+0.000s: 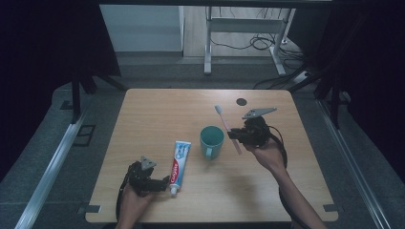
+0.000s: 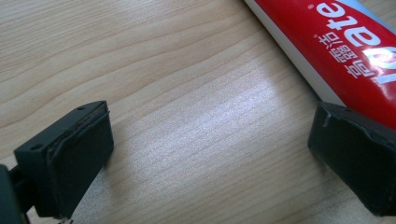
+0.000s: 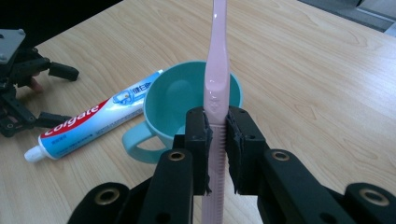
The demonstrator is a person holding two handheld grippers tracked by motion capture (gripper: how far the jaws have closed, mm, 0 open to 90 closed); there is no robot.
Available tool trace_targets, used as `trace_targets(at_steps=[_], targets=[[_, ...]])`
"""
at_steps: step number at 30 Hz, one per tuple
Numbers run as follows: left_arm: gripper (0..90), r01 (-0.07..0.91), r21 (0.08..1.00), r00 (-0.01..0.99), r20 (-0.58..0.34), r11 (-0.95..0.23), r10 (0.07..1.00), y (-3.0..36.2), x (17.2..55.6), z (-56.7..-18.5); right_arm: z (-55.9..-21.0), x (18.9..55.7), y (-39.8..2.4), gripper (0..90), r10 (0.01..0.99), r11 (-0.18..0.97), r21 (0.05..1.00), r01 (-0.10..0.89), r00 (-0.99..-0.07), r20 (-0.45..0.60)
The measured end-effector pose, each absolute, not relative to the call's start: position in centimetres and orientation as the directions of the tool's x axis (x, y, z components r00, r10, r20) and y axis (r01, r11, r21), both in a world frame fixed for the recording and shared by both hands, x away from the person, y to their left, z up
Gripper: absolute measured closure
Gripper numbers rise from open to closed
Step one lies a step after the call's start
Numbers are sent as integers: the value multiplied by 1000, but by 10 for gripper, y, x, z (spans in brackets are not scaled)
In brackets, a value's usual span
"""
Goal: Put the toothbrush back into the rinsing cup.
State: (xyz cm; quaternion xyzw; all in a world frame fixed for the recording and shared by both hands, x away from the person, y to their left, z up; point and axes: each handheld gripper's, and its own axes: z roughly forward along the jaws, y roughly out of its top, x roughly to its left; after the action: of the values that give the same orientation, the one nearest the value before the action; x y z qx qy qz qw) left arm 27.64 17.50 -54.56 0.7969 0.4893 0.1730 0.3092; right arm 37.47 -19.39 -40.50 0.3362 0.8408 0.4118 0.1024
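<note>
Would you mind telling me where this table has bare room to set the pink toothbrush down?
The far left of the wooden table is bare, as is the near edge right of the red-and-white toothpaste tube. It is crowded mid-table around the teal plastic mug.

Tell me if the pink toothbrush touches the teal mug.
Apart. The high view shows the pink toothbrush held beside the teal mug, with bare table between them.

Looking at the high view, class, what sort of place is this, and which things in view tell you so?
Probably a lab or recording room, not a bathroom: a small wooden table ringed by black curtains, loose cables on the floor behind it, and a toothbrush, teal cup and toothpaste tube handled with grippers.
</note>
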Motion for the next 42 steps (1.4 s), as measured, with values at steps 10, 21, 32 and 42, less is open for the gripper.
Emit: trace_targets(at_steps=[10,21,32,42], targets=[[2,672,662,462,-26,-331,887,175,276,-546,-400,380,-185,786,645,418,776,472,-756,112],[2,673,664,459,-29,-326,888,175,276,-546,-392,385,-175,786,636,403,791,461,-763,120],[2,673,665,458,-29,-325,888,175,276,-546,-386,389,-163,786,631,394,804,445,-767,114],[2,673,665,458,-29,-325,889,175,276,-546,-384,396,-151,786,633,385,814,434,-766,109]])
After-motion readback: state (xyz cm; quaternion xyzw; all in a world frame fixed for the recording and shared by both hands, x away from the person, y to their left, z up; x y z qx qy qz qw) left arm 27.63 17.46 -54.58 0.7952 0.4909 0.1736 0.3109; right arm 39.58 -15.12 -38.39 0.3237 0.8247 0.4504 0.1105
